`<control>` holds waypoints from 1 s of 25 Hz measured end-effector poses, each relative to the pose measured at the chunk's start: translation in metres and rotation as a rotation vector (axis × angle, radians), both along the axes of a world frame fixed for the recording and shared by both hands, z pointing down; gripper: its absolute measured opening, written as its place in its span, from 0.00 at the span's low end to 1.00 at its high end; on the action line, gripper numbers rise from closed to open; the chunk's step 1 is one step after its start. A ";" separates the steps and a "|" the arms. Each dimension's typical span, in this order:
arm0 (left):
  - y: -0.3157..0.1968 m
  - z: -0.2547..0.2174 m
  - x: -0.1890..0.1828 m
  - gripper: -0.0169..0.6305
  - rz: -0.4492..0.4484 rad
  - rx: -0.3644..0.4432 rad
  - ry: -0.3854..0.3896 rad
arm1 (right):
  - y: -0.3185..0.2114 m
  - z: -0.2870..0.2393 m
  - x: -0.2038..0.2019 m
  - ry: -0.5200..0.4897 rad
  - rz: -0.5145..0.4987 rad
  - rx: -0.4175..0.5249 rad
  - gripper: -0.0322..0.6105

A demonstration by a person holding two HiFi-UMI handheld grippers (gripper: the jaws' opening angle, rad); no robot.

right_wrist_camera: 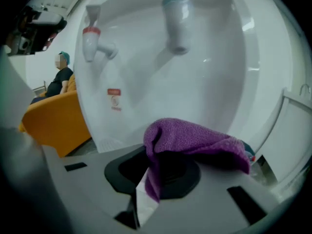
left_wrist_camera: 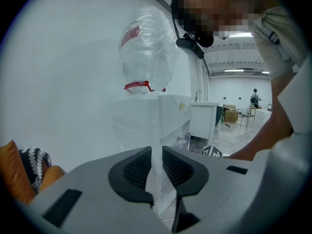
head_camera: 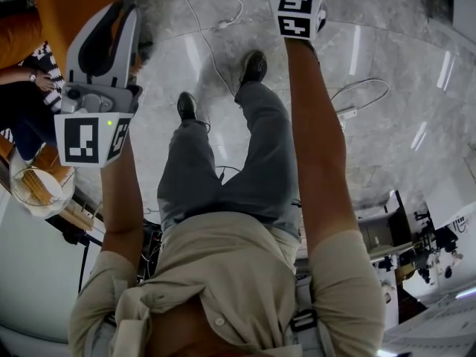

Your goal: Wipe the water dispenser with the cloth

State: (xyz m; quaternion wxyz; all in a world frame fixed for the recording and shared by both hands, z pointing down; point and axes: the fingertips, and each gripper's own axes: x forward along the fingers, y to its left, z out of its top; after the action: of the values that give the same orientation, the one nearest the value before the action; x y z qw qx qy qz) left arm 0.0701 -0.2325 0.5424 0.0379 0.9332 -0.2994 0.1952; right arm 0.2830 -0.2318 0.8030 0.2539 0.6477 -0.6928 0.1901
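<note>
The white water dispenser fills the left gripper view, with a clear bottle standing on top of it. My left gripper points at its corner, its jaws almost touching with nothing between them. In the right gripper view I am close to the dispenser's tap recess, under a red tap and a blue tap. My right gripper is shut on a purple cloth that drapes over the right jaw. In the head view the left gripper is at the left and the right gripper at the top.
An orange sofa with a seated person stands left of the dispenser. Cables trail over the shiny grey floor. A white cabinet stands behind the dispenser. A round woven basket sits at the left.
</note>
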 end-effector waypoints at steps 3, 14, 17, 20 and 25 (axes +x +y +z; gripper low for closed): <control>0.001 0.004 -0.008 0.15 -0.013 -0.005 0.000 | 0.008 0.031 -0.057 -0.066 -0.108 -0.082 0.14; 0.002 0.001 -0.035 0.15 -0.043 -0.004 0.004 | -0.013 -0.044 -0.222 -0.083 -0.396 0.109 0.14; 0.002 -0.005 -0.034 0.15 -0.040 -0.001 0.009 | -0.015 -0.094 -0.217 -0.062 -0.365 0.214 0.14; 0.001 -0.006 -0.033 0.15 -0.040 0.000 0.014 | -0.014 -0.144 -0.205 -0.047 -0.338 0.316 0.14; 0.003 0.002 -0.035 0.15 -0.040 -0.008 0.010 | -0.012 -0.123 -0.189 -0.041 -0.291 0.289 0.14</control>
State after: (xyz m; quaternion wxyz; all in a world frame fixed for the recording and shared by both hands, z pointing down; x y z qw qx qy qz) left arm 0.0355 -0.2295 0.5440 0.0468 0.9279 -0.3169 0.1910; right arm 0.0942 -0.2438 0.6796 0.1691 0.5665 -0.8040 0.0631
